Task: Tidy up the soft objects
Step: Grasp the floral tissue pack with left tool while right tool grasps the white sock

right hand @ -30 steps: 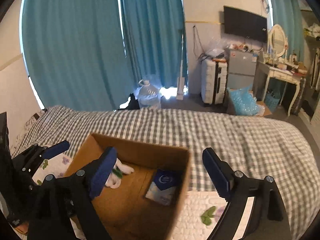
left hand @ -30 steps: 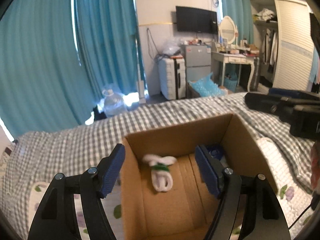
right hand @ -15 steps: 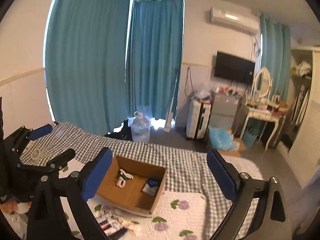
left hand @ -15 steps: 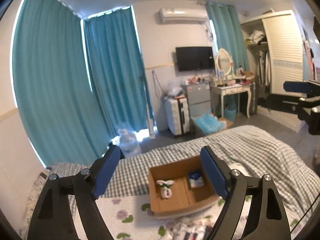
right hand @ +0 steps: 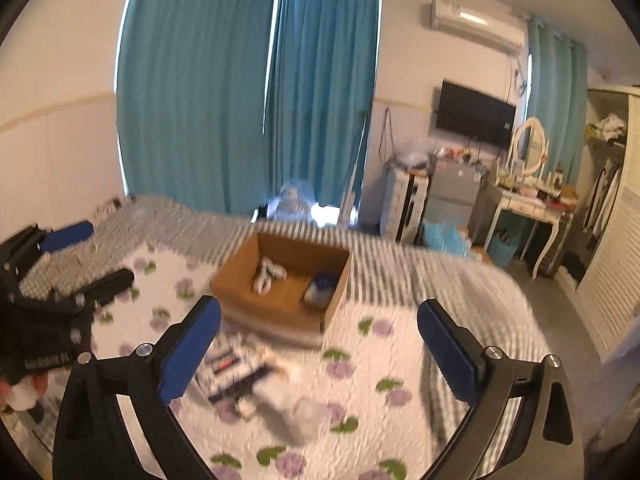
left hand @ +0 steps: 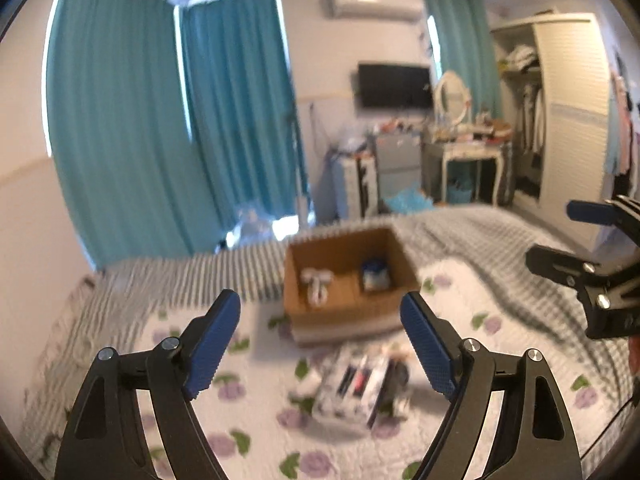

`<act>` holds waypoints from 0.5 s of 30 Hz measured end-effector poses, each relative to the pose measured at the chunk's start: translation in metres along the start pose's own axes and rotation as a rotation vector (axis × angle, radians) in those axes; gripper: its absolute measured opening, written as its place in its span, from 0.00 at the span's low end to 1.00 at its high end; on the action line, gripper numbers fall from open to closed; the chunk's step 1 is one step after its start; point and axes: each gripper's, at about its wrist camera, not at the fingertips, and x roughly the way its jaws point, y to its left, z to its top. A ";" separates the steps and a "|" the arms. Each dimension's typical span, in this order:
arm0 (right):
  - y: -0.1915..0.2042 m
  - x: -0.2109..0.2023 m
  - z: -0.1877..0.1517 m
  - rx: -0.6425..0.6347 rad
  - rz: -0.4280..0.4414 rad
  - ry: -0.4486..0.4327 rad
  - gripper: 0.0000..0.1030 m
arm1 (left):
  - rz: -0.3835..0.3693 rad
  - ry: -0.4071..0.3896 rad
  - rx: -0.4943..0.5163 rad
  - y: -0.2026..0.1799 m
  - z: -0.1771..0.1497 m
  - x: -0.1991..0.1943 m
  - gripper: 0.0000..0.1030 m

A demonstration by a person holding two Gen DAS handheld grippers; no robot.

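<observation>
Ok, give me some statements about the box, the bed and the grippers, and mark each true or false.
1. The cardboard box sits on the bed. True.
2. The box is empty. False: a white soft item and a blue-and-white packet lie inside.
3. The left hand-held gripper is open and holds nothing. True.
4. The right hand-held gripper is shut on a sock. False: it is open and empty.
5. More items lie on the quilt in front of the box. True.
</observation>
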 end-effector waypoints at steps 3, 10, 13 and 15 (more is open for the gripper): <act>-0.001 0.034 -0.034 -0.003 -0.003 0.076 0.96 | -0.016 0.081 -0.010 -0.007 -0.028 0.030 0.81; -0.007 0.122 -0.104 -0.016 0.041 0.281 0.96 | -0.064 0.267 -0.087 -0.022 -0.099 0.093 0.81; -0.005 0.153 -0.130 -0.024 0.084 0.356 0.96 | -0.100 0.333 -0.100 -0.027 -0.124 0.113 0.81; -0.001 0.170 -0.146 -0.036 0.119 0.415 0.96 | -0.107 0.365 -0.068 -0.032 -0.139 0.124 0.81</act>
